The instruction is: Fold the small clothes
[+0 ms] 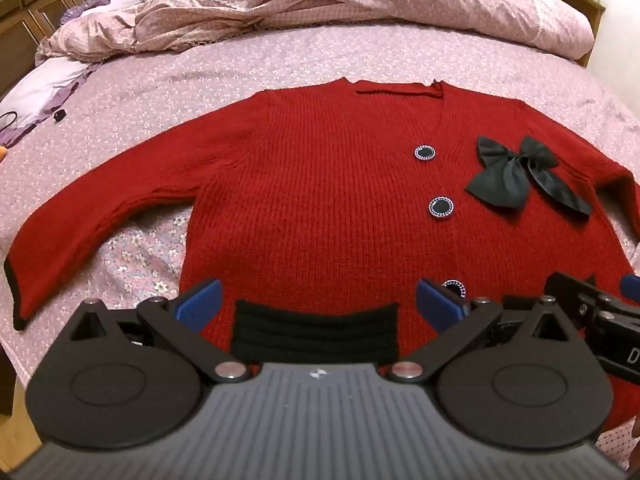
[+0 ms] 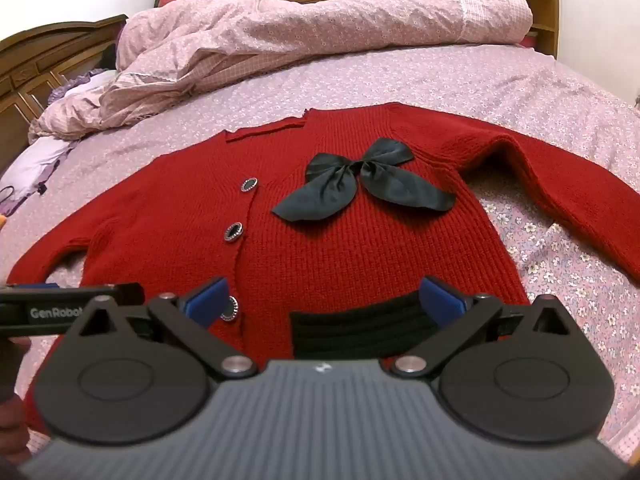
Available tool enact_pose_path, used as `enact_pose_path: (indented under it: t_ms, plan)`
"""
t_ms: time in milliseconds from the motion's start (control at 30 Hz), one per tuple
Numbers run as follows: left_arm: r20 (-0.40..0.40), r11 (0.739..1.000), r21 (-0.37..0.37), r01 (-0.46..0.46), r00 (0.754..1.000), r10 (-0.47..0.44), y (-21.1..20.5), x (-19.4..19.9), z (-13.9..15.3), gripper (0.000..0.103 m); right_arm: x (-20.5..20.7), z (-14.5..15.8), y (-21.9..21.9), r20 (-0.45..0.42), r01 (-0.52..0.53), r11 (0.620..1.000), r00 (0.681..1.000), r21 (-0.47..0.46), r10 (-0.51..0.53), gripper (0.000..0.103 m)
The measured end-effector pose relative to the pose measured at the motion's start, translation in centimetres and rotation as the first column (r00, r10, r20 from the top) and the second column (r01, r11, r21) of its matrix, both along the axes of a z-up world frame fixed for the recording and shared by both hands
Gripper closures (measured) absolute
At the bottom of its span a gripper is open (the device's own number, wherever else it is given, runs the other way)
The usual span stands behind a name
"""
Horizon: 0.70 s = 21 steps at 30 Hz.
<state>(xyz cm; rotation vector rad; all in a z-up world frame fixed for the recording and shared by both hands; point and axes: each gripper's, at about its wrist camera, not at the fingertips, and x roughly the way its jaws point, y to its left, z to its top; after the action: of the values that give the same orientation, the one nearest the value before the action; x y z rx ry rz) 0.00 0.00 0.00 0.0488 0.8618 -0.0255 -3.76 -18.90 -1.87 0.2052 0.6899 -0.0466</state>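
Red cardigan (image 1: 328, 208) flat on bed (image 1: 200, 76)

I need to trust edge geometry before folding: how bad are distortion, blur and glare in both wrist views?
Left wrist: strong fisheye bowing of the bed; red cardigan sharp; the gripper body at the bottom edge soft. Right wrist: same bowing, cardigan crisp, slight sheen on the black bow; lighting even, no harsh glare.

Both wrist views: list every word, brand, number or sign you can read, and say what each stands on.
"GenRobot", cut off at the last letter: white print on the black body of the left tool, seen in the right wrist view.
"D", the rest out of frame: white print on the black body of the right tool, seen in the left wrist view.
Red cardigan, its buttons and black bow: no text.
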Motion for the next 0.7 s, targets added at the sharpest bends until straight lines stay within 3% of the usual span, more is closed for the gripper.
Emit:
enact_pose_path:
  t_ms: [700]
  plan:
    - [-0.016, 1.0, -0.008, -0.006, 1.0, 0.006, 0.2, 0.0, -0.3, 0.0, -0.3, -0.2, 0.0, -0.012, 0.001, 1.0, 1.0, 0.005, -0.001, 0.0]
